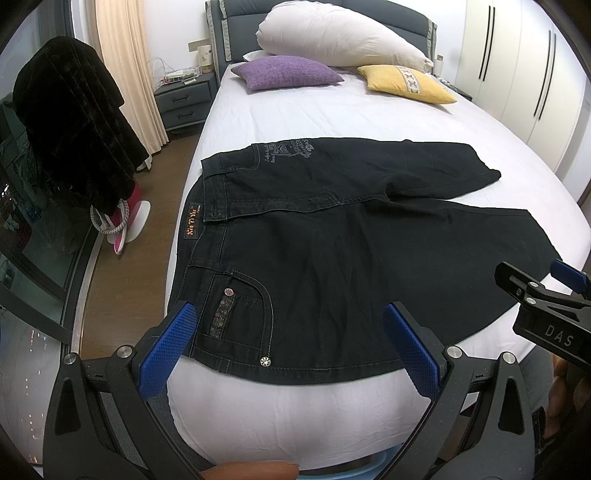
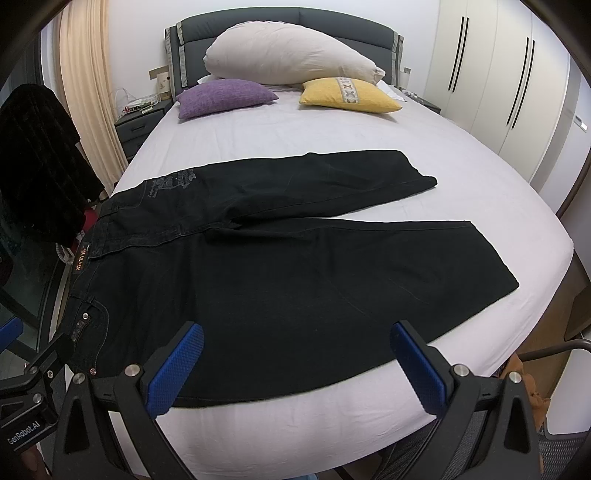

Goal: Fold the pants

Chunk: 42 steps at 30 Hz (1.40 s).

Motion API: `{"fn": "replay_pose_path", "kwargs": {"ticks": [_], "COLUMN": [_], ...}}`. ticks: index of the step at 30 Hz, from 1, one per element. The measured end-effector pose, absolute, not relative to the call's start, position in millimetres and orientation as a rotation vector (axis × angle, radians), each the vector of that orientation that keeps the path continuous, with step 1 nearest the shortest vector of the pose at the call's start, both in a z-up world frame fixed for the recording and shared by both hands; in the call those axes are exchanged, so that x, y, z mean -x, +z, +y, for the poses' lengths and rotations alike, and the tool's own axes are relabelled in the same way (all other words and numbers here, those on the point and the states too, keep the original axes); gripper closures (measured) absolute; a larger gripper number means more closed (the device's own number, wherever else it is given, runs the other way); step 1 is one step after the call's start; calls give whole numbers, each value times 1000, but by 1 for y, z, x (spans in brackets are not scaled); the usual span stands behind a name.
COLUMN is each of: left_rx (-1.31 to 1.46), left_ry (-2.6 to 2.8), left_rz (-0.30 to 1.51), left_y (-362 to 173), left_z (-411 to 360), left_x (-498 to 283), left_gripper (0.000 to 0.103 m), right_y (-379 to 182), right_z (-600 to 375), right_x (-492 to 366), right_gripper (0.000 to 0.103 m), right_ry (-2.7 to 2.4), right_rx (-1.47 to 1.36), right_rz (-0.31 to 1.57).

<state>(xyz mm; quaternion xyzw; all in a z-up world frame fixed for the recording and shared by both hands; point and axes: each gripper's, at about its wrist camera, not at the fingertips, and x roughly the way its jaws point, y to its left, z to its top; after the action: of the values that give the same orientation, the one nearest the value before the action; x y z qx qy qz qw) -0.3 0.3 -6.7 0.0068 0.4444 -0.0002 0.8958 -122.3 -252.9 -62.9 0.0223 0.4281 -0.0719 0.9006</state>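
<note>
Left gripper [image 1: 290, 325] wide, over pants [image 1: 332, 229] waist; right gripper [image 2: 297, 349] wide, over leg.

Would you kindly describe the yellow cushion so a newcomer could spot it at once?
Start at the bed and look toward its dark headboard. Below the big white pillow lie two small cushions; the yellow cushion is the right-hand one, with a patterned grey band, unlike the plain purple cushion.

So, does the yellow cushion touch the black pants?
Apart. In the right wrist view, bare sheet lies between the yellow cushion and the black pants.
</note>
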Motion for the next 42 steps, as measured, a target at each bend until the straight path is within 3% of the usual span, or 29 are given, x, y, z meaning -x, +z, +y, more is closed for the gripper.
{"fn": "replay_pose_path", "kwargs": {"ticks": [21,28,42], "left_rx": [-19,-64,-45], "left_ry": [1,-32,-243], "left_rz": [921,835,954], "left_y": [-11,-17,-35], "left_z": [3,8,70], "left_x": [2,-2,-217], "left_gripper": [0,0,0], "right_y": [-64,-72,-41], "right_z": [-253,-241,-263], "right_x": [123,104,-68], "right_gripper": [0,0,1], "right_ry": [-146,-81,394], "right_rx": [-48,-52,8], "right_rz": [888,875,753]}}
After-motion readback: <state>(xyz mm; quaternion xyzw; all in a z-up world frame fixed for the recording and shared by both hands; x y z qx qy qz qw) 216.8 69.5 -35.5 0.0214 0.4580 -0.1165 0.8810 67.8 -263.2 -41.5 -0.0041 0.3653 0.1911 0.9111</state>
